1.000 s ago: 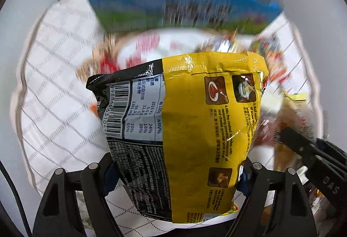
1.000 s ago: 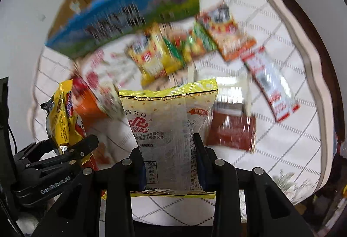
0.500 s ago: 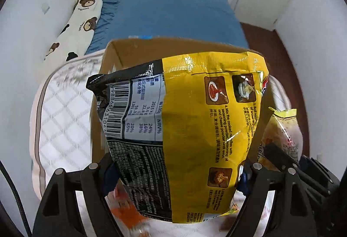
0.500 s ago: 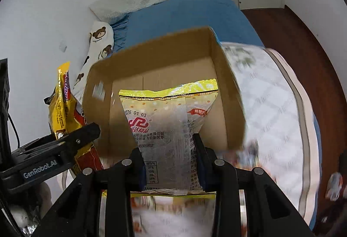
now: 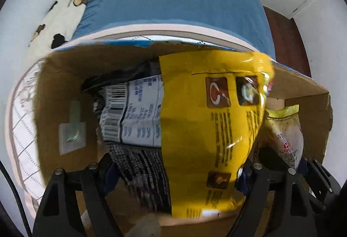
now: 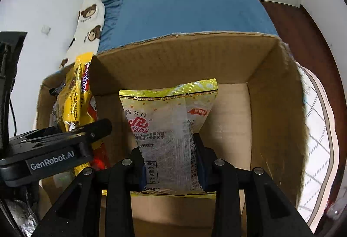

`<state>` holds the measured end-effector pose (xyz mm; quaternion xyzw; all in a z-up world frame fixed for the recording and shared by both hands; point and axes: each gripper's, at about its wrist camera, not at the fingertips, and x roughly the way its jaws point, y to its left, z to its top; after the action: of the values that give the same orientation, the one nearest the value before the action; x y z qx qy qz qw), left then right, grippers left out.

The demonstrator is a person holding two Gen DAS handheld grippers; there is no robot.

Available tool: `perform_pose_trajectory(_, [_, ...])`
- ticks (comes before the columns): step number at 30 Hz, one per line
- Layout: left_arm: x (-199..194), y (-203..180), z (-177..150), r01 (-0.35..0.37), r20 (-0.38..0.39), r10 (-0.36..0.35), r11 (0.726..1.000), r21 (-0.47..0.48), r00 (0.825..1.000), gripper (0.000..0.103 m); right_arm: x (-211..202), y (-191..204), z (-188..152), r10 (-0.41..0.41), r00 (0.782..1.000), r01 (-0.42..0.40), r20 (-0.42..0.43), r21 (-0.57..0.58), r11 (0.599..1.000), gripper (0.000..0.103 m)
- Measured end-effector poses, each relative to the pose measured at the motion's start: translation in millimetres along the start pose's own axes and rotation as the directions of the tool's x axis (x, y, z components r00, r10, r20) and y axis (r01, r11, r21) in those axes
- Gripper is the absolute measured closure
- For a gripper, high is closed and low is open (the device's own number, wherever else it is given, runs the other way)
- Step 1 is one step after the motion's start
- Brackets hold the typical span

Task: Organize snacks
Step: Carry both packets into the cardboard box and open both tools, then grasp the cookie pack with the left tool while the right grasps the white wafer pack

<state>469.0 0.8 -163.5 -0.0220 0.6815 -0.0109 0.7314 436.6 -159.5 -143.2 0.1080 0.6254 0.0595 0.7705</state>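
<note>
My left gripper (image 5: 177,169) is shut on a large yellow and black noodle packet (image 5: 208,124) and holds it inside the open cardboard box (image 5: 63,89). My right gripper (image 6: 171,167) is shut on a pale yellow, partly clear snack packet (image 6: 167,133), also held inside the box (image 6: 271,89). The left gripper and its yellow packet (image 6: 76,94) show at the left of the right wrist view. The pale packet (image 5: 284,135) shows at the right of the left wrist view. The box floor under the packets is mostly hidden.
The box stands on a white quilted mat (image 6: 318,128) on a bed with a blue sheet (image 6: 184,7). A bear-print pillow (image 5: 65,3) lies along the left wall. Dark wooden floor (image 6: 312,26) is to the right.
Both grippers have moved forward and down with their packets, from above the loose snacks on the mat into the cardboard box. Both grips are unchanged.
</note>
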Motion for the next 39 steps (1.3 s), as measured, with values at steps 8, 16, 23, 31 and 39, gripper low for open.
perform_pose_trajectory(8, [0.8,-11.7,11.4,0.002,0.005,-0.002,1.000,0.005,1.000,0.008,17.3,-4.2,7.0,-0.031,0.999,0.030,-0.024,-0.037,0.999,0.017])
perform_pose_trajectory(16, [-28.0,-13.0,-8.3,-0.016,0.078,0.017,1.000,-0.006,0.997,0.008,-11.9,6.4,-6.2,-0.064,0.998,0.065,0.019,-0.022,0.998,0.017])
perform_pose_trajectory(23, [-60.9,-11.0,-45.3,-0.054,0.176,0.054,0.999,-0.004,0.983,0.008,-45.4,6.5,-33.3,-0.092,0.994,0.092,0.057,-0.007,0.996,0.017])
perform_pose_trajectory(31, [-106.3,-8.9,-86.7,-0.077,0.290,0.067,0.997,0.021,0.955,0.008,-97.0,7.2,-74.4,-0.128,0.980,0.133,0.151,-0.024,0.991,0.017])
perform_pose_trajectory(39, [-144.9,-3.0,-121.1,-0.076,0.375,0.058,0.997,0.034,0.925,0.008,-135.4,14.5,-108.3,-0.141,0.965,0.149,0.221,-0.021,0.989,0.017])
